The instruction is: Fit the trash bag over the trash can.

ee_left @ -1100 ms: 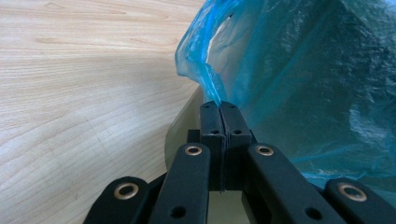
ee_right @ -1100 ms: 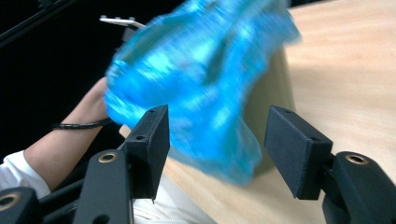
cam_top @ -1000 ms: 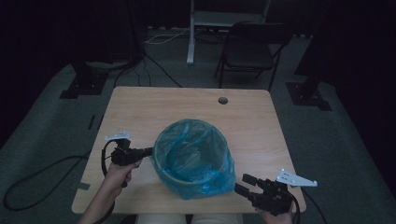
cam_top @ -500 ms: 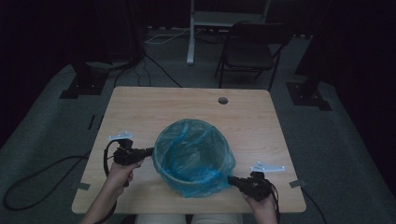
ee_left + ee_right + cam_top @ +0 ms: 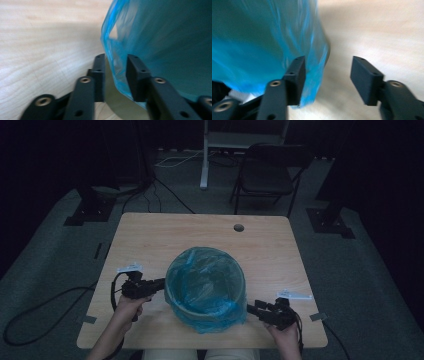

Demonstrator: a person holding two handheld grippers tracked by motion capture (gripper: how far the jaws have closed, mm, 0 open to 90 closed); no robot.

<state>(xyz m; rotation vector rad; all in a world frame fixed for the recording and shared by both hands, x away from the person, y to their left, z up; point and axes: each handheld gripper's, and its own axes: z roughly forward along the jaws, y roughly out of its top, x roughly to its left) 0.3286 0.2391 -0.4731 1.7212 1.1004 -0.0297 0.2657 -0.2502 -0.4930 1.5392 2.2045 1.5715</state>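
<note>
While both grippers flank the bin [image 5: 206, 290], the left gripper [image 5: 115, 75], jaws just parted, straddles the blue liner [image 5: 160, 37]; the right gripper [image 5: 327, 75] gapes beside it and must next pinch liner.

High cam overhead, looking fwd/down; both gripper cams close-up along jaws; all share blue plastic-lined round bin [image 5: 206, 287] [image 5: 162, 37] [image 5: 262, 37].

bag [image 5: 207, 277]: translucent blue | table [image 5: 165, 232]: pale wood grain | fingers [image 5: 137, 72]: black
</note>
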